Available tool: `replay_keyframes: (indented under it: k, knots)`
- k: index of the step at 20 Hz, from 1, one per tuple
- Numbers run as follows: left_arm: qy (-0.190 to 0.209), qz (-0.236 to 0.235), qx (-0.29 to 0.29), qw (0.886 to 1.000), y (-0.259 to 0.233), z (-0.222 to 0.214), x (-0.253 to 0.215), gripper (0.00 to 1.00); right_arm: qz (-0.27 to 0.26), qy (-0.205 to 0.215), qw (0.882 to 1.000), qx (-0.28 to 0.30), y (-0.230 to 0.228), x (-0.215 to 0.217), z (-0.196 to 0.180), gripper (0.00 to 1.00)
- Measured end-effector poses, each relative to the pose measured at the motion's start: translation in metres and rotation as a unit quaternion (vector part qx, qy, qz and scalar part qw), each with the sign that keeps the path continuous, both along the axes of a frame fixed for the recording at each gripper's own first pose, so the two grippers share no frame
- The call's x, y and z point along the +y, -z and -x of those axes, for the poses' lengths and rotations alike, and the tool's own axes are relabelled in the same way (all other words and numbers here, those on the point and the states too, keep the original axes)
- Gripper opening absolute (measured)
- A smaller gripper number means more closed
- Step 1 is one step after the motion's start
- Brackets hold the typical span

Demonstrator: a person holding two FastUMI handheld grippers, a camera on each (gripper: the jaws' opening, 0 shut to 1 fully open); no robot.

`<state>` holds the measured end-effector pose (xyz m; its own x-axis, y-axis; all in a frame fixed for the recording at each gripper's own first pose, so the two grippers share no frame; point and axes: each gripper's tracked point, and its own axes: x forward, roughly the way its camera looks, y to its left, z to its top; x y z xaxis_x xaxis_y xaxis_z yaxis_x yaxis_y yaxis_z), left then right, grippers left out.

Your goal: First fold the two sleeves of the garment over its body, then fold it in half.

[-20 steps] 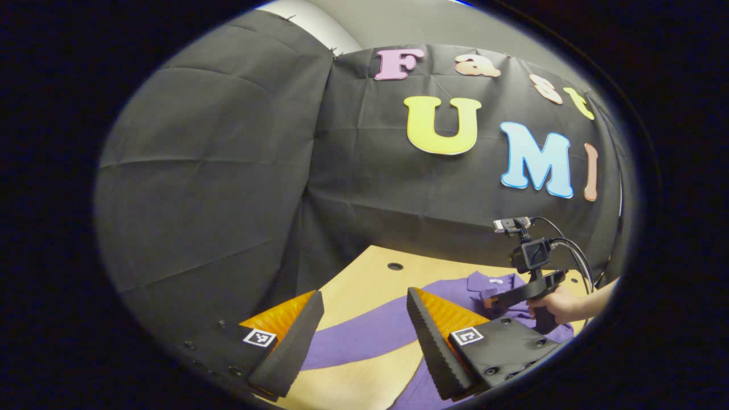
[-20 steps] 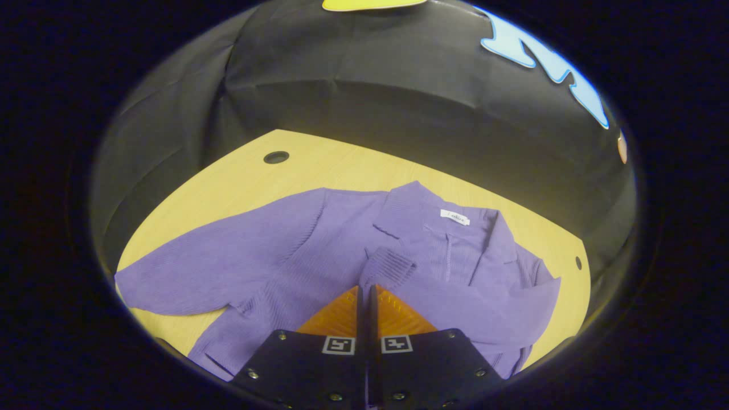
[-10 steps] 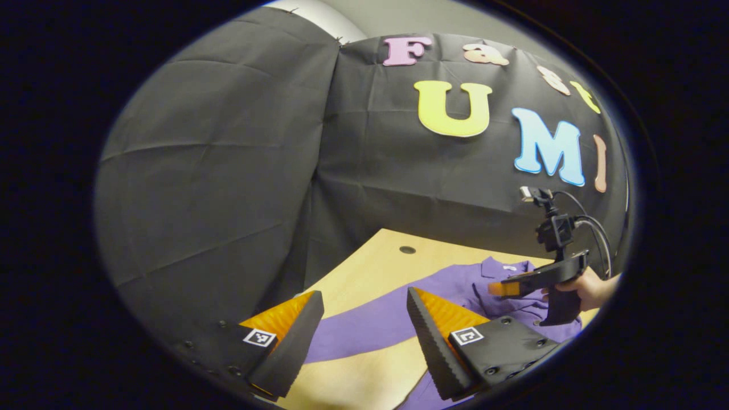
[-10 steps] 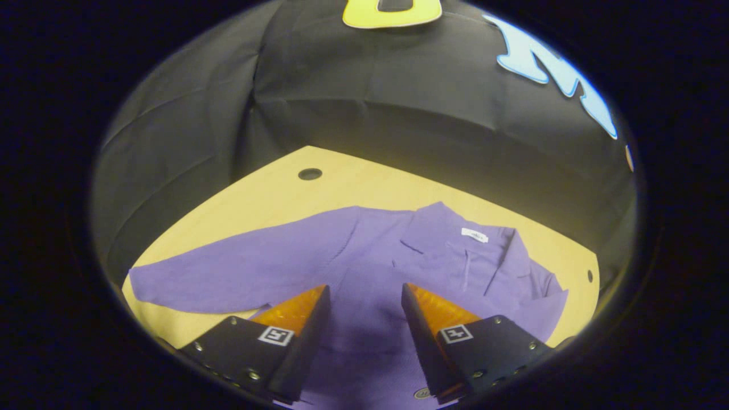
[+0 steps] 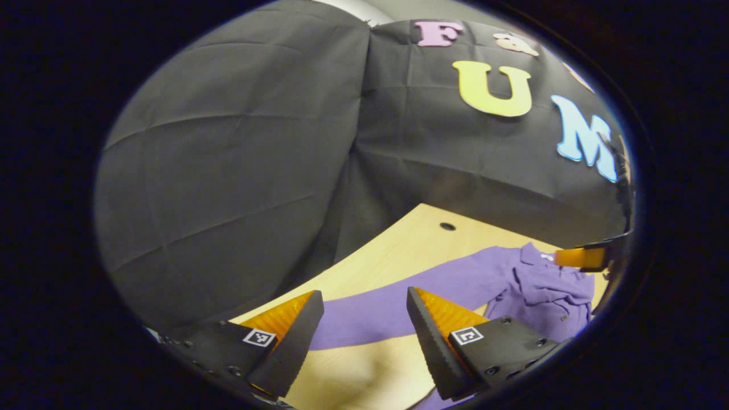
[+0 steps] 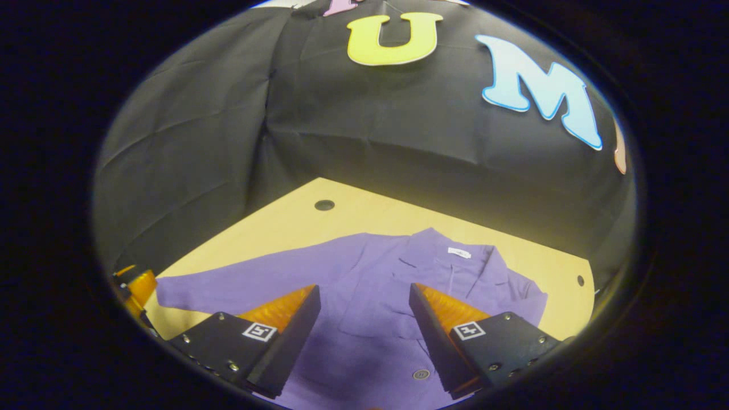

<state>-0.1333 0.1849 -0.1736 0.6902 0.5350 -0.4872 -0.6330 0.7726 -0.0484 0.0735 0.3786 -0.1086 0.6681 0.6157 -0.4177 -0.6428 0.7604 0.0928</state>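
A purple buttoned garment [image 6: 370,336] lies flat on the wooden table [image 6: 285,228], collar [image 6: 455,256] toward the far wall. One sleeve [image 6: 512,296] is folded in over the body. The other sleeve [image 6: 228,285] stretches out flat to the left. My right gripper [image 6: 364,289] hovers open above the garment's body and holds nothing. In the left gripper view, my left gripper [image 5: 363,296] is open above the outstretched sleeve [image 5: 364,322], near its cuff end, with the bunched body [image 5: 547,290] farther right. The right gripper [image 5: 586,257] shows at that view's right edge, the left gripper [image 6: 134,287] at the other view's left edge.
The table has a round cable hole [image 6: 324,205] at the far left and a smaller hole [image 6: 580,280] at the right edge. Black cloth walls [image 6: 398,131] close the booth behind and to the left. Bare wood [image 5: 398,250] lies beyond the sleeve.
My right gripper has opened, let go of the sleeve cuff over the body, and drawn back and up. My left gripper has shifted leftward along the outstretched sleeve.
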Motion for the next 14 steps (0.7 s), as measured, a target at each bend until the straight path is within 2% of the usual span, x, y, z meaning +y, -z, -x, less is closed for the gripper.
replay_keyframes:
  k: [2,3,5,11,14]
  knots:
    - [-0.033,0.014,0.018,0.999,0.01,0.011,0.006,0.94,-0.007,0.0,1.0,-0.008,-0.013,-0.015,0.015,0.97]
    - [-0.045,0.018,0.025,0.999,0.013,0.014,0.008,0.96,-0.009,0.003,1.0,-0.015,-0.018,-0.025,0.019,0.97]
    - [-0.061,0.019,0.04,0.997,0.017,0.017,0.01,0.94,-0.012,0.011,1.0,-0.026,-0.028,-0.045,0.028,0.96]
    - [-0.094,0.039,0.073,0.992,0.017,0.02,0.009,0.96,-0.019,0.054,0.997,-0.045,-0.044,-0.101,0.037,0.96]
    - [-0.091,0.046,0.078,0.992,0.02,0.019,0.01,0.94,-0.032,0.075,0.996,-0.033,-0.045,-0.123,0.04,0.96]
